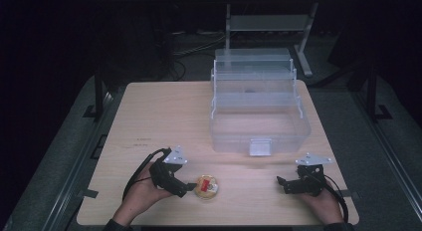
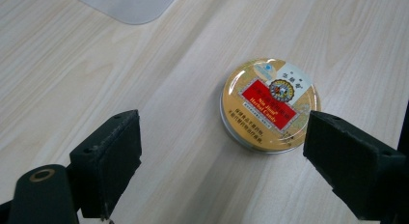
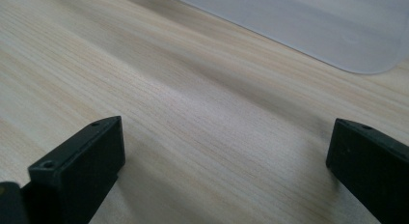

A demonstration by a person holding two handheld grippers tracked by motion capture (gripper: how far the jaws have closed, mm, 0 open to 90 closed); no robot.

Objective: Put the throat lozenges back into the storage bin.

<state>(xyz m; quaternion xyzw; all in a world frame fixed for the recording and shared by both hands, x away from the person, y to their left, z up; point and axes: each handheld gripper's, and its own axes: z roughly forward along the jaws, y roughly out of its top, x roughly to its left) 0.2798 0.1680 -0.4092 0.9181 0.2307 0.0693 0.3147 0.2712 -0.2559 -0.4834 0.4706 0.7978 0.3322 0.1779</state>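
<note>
Nearest the person, at the front edge of the wooden table (image 1: 149,116), the left hand (image 1: 142,193) holds the left gripper (image 1: 188,187) low over the board, pointing toward the middle. In the left gripper view its two black jaws stand wide apart with nothing between them, and a small round tin (image 2: 268,104) lies flat on the wood just beyond them, nearer the jaw on that view's right and not touching either. The tin has a gold lid with a red label and small print too fine to read. In the high view the tin (image 1: 207,187) sits just beside the left gripper's tips, near the front edge and a little left of centre. On the other side, well apart from the tin, the right hand (image 1: 326,203) holds the right gripper (image 1: 282,183), which points inward toward the tin; in the right gripper view its jaws are also spread wide over bare wood. Farther back, at the middle right of the table, stands a clear plastic box (image 1: 259,124) with a front latch, its stepped trays fanned open behind it.
</note>
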